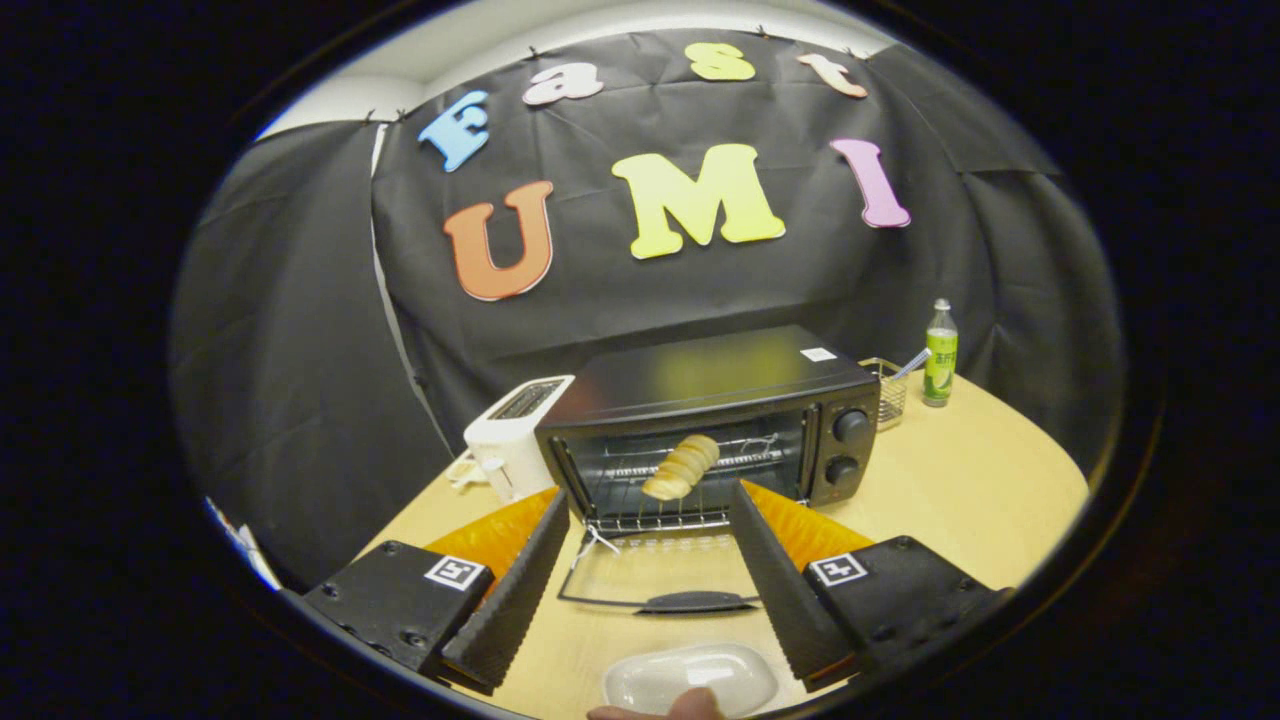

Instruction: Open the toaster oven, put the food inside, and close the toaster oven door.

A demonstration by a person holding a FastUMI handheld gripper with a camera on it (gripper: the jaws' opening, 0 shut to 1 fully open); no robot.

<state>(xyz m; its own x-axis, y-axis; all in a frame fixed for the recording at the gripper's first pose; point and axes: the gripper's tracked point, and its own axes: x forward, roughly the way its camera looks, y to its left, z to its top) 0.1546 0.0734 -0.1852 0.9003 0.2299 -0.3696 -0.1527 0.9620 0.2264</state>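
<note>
White dish point(690, 677) and fingertip point(690, 706) are cut off below.

place: staged recording booth | evidence: black cloth wall point(300, 330), kitchen appliances on wooden table point(960, 490)

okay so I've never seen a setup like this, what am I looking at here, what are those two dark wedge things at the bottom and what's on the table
The two dark ribbed wedges are the fingers of a hand-held gripper; the camera rides on it, looking forward. They stand open, holding nothing. Beyond them on the pale wooden table sits a black toaster oven, its glass door folded down, with a ridged golden bread roll on the rack. Left of it is a white pop-up toaster; right, a wire basket and green bottle. Nearest the camera lies an empty white dish, a fingertip at its edge.
</note>
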